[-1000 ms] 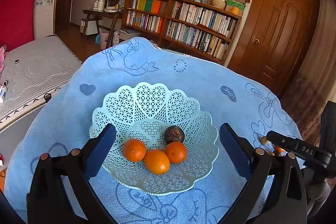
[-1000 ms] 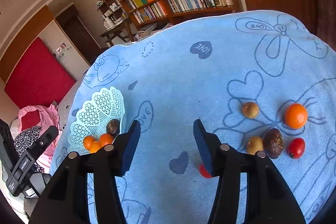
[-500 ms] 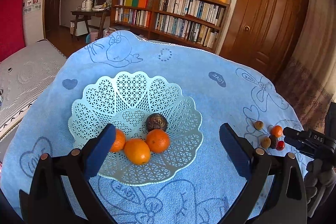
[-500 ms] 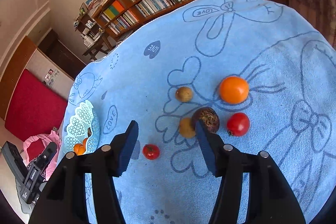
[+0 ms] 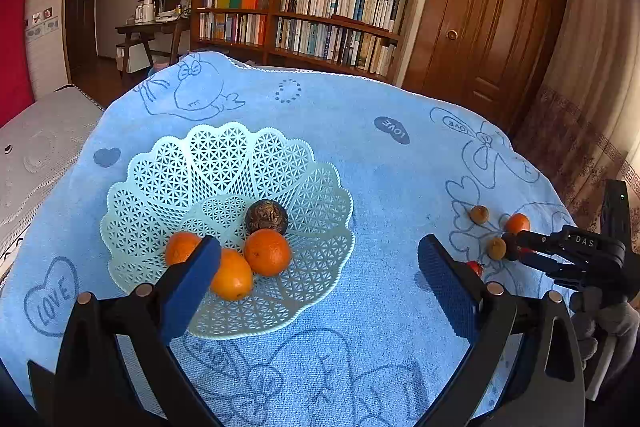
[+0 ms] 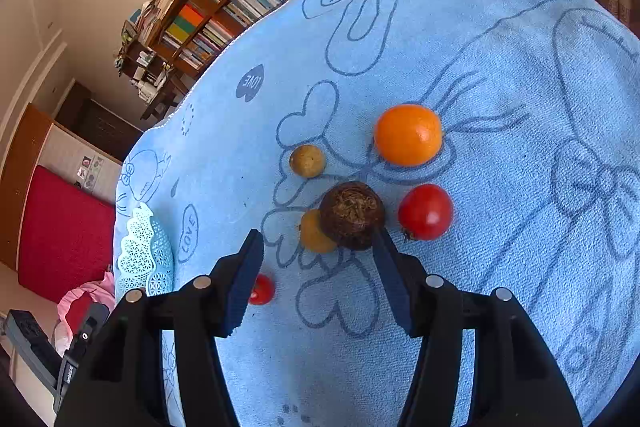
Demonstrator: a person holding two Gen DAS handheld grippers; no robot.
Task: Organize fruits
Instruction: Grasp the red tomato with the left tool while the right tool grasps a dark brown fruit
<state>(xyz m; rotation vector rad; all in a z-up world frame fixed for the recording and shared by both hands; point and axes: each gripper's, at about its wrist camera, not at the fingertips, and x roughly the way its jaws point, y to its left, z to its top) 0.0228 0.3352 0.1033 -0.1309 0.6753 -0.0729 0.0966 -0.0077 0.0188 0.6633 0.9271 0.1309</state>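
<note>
Left wrist view: left gripper (image 5: 318, 259) with fingers spread wide, empty, hovering over near edge of pale green lattice basket (image 5: 168, 195) on blue towel (image 5: 360, 155). Basket contents: three oranges (image 5: 267, 251) bunched at near side, one dark wrinkled fruit (image 5: 266, 215) touching the middle orange from behind. Loose fruit well apart to the right on towel, partly behind right gripper (image 5: 516, 250): two small brown fruits, one orange, bits of red. Bookshelf (image 5: 304, 23) and wooden door (image 5: 496, 11) beyond. Right wrist view: right gripper (image 6: 318, 255) with fingers apart, nothing clamped, low over loose cluster. Dark rough-skinned fruit (image 6: 352, 215) just ahead of fingertips, right fingertip (image 6: 384, 247) touching or nearly touching it; cannot tell which. Yellow-brown fruit (image 6: 314, 233) pressed against its left side, partly hidden. Large tomato (image 6: 426, 211) just right of it, loose orange (image 6: 408, 135) behind, second small brown fruit (image 6: 307, 161) back left, small tomato (image 6: 262, 289) beside left finger. Basket at far left edge of towel.
</note>
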